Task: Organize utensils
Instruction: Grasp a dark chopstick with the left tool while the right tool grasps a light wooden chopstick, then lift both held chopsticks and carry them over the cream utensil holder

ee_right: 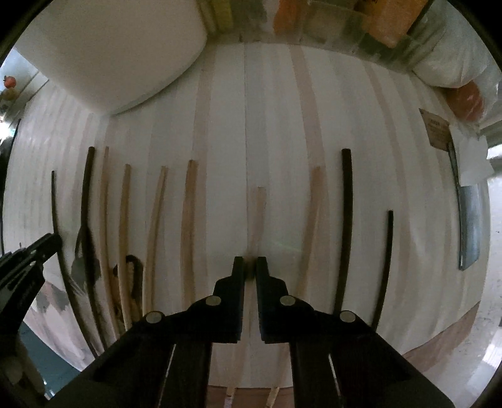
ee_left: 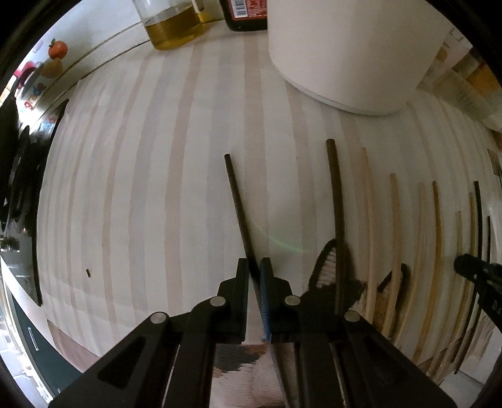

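On the pale striped wooden table point(ee_left: 157, 188), a dark chopstick point(ee_left: 235, 194) runs away from me, and my left gripper point(ee_left: 254, 266) is shut on its near part. To its right lie another dark chopstick point(ee_left: 334, 188) and several light wooden ones point(ee_left: 368, 204) in a row, side by side. In the right wrist view my right gripper point(ee_right: 250, 266) is shut on a light wooden chopstick point(ee_right: 259, 210) in the middle of the row. Light chopsticks point(ee_right: 189, 219) lie to its left and two dark chopsticks point(ee_right: 346, 219) to its right. Each gripper shows at the edge of the other's view.
A big white round container point(ee_left: 345, 53) stands at the back, with an oil bottle point(ee_left: 172, 28) and a dark bottle point(ee_left: 244, 15) beside it. A cleaver point(ee_right: 469, 226) lies at the far right. A patterned thing with pointed ears point(ee_left: 326, 270) lies under the chopsticks' near ends.
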A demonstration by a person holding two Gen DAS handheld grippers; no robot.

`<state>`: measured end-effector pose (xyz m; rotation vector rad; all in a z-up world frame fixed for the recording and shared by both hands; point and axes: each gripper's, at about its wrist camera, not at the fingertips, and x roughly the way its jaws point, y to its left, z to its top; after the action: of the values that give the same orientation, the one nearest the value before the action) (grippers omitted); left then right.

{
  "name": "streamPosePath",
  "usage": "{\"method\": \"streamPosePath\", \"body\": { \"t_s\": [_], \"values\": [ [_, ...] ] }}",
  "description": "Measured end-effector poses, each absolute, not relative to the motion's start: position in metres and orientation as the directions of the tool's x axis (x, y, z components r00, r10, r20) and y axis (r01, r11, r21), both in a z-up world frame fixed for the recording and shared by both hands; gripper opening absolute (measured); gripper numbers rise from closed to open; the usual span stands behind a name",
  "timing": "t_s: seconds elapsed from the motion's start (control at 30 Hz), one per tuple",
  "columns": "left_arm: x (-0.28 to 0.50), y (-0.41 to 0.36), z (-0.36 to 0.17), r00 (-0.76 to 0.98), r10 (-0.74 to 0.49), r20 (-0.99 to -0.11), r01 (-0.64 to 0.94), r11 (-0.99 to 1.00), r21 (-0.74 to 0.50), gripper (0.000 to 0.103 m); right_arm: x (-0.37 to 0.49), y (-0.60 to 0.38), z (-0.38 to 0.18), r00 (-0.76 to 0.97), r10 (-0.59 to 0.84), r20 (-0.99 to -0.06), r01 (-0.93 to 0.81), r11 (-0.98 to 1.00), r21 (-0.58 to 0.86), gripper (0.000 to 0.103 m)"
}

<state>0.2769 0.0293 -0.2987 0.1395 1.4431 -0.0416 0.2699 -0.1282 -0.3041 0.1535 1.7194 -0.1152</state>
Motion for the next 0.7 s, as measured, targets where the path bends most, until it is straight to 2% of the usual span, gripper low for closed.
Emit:
{"method": "streamPosePath", "body": {
  "t_s": [0.27,0.6,0.7],
  "values": [
    [0.279,0.032,-0.301,0.128,0.026,-0.991,0.120,0.992,0.042,0.004,0.276,-0.134,-0.304,-0.200,0.044,-0.979,0.174,0.985,0.009,0.007],
    [0.277,0.012,-0.304,0.139,0.044,-0.989,0.127,0.990,0.062,0.004,0.295,-0.136,-0.317,-0.209,0.041,-0.977,0.172,0.985,0.004,0.007],
    [0.281,0.015,-0.305,0.136,0.042,-0.990,0.133,0.989,0.060,0.004,0.287,-0.152,-0.319,-0.213,0.081,-0.974,0.206,0.978,0.037,0.007]
  ]
}}
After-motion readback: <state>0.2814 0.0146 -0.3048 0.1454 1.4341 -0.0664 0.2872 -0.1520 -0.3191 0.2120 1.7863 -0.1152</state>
